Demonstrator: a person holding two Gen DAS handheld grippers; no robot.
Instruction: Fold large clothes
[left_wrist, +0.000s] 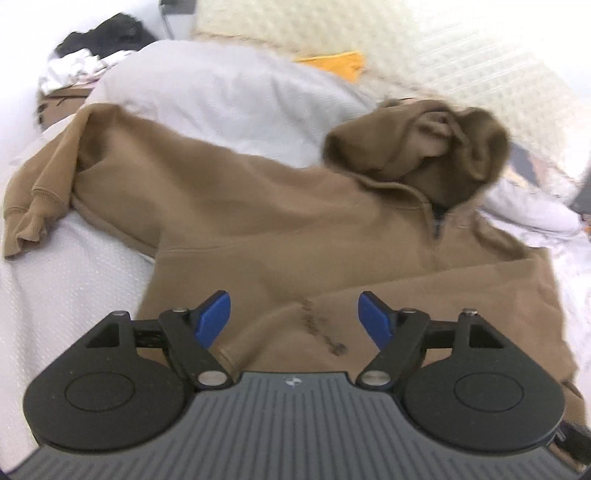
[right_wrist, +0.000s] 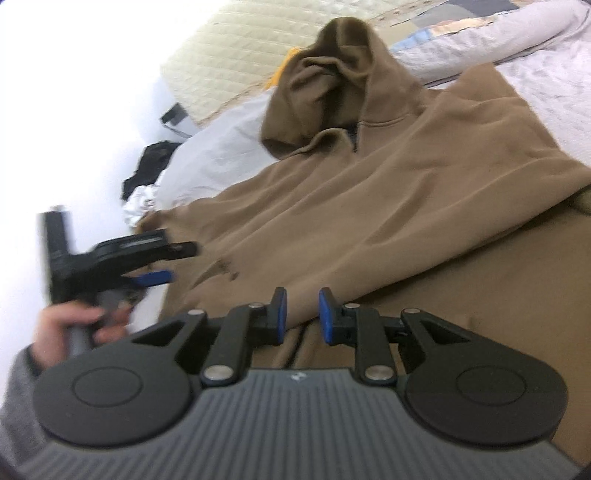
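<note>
The brown hoodie (left_wrist: 258, 206) is lying front-up on the white bed (left_wrist: 74, 288), hood (left_wrist: 417, 155) bunched up toward the pillows, one sleeve (left_wrist: 40, 192) trailing off to the far side, the other sleeve (left_wrist: 424, 295) already lying folded across the chest.

The left hand-held gripper (left_wrist: 294, 319) is hovering over the lower front w/ its blue pads (left_wrist: 214, 317) spread wide — nothing between them. The right hand-held gripper (right_wrist: 303, 314) is sitting low over the folded sleeve's edge, pads only slightly apart; cloth lies right under them, but I'm not seeing it actually pinched, so I'm reading that one as loose. In the right wrist view the person's hand (right_wrist: 74, 325) is holding the left tool beside the hoodie's side edge.

Probably the step in hand is the next fold, i.e. bringing in the trailing sleeve. To do it well: be taking a full pinch thru both cloth layers near the cuff, lifting clear of the bed, carrying it straight across so it lies parallel to the first sleeve — and flattening the hood before the final fold, else the stack is going lumpy.
</note>
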